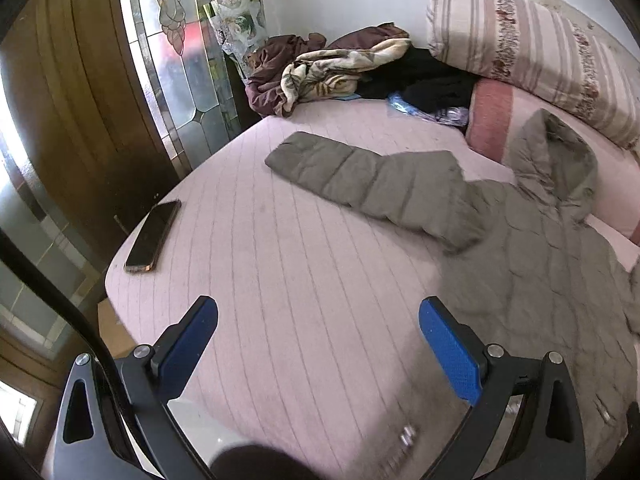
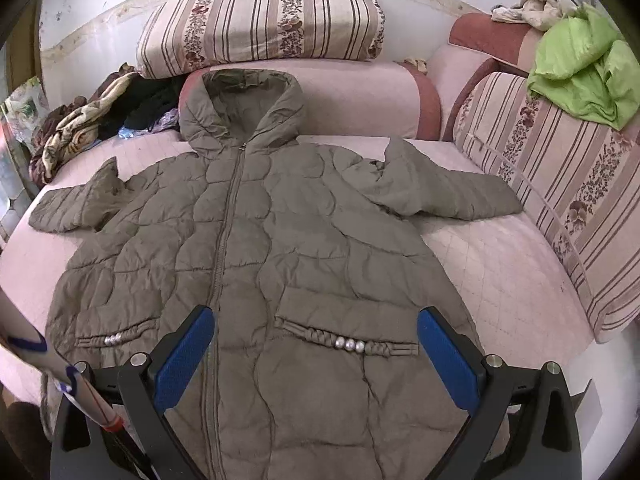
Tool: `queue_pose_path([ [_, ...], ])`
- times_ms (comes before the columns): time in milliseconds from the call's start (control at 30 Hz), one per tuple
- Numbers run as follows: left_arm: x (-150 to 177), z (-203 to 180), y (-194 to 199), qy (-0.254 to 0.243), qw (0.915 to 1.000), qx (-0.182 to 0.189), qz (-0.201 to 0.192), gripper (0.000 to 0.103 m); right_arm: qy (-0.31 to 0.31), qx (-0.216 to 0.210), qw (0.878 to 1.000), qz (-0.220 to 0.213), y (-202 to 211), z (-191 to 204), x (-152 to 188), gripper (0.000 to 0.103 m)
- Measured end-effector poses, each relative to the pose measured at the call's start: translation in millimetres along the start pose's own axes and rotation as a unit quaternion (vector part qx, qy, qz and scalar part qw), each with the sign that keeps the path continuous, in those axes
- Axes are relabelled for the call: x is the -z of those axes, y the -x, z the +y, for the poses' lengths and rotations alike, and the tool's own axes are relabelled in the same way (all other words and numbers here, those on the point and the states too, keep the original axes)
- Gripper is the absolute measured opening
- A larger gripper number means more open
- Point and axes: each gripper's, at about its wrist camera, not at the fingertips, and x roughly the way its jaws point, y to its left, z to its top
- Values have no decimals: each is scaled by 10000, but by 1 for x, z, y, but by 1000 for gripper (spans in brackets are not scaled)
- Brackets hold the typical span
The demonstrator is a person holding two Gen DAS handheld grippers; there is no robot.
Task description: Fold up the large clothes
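Right wrist view takes in one olive quilted coat (image 2: 280, 248) spread face up on the pink bed cover (image 2: 500, 276), zip closed. Its long axis runs from the hem, nearest the right gripper (image 2: 316, 354), straight away to the hood (image 2: 244, 100), which leans against a pink bolster (image 2: 360, 96) at the far end of the coat. Its two sleeves stick out sideways, one to each side of the body. Two pocket openings show near the hem, each trimmed with a row of silver beads (image 2: 349, 345). The right gripper hovers over the hem with its blue fingers (image 2: 448, 360) spread wide, holding nothing.

Left wrist view shows the left gripper (image 1: 318, 348) beside the coat, over bare cover, its fingers likewise parted and empty. One sleeve (image 1: 372, 188) lies flat, pointing away from the coat's body toward one phone (image 1: 153, 236) at the bed's edge. Beyond the hood sit two striped cushions (image 2: 260, 24), a heap of crumpled clothes (image 1: 328, 68), and one green garment (image 2: 584, 80) beyond the other sleeve.
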Motion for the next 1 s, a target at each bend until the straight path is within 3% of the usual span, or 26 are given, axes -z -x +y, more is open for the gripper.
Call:
queue_pose_path([
  [100,-20,17,-31,133,9998,-51,135,99,63,-7,9999,112,-10,8,0,103],
  [300,-59,50,-104,481,9965,-230,639,82,159,105,9996,222,-31,18,-5,103],
  [433,-82,73,-160,1016,9890,3,1071,77,114,141,9992,359,-48,19,-9,103],
  [600,-104,93,-232,1875,9683,592,1538,75,115,290,9982,515,-70,17,-11,103],
  [767,-115,91,-294,2591,9411,1152,1842,74,74,413,9964,741,-92,16,-12,103],
  [867,-128,88,-305,2769,9409,1199,1539,74,71,469,9954,831,-103,16,-13,103],
  [1000,-143,84,-326,3054,9277,1560,1480,74,123,539,9945,890,-114,19,-15,103],
])
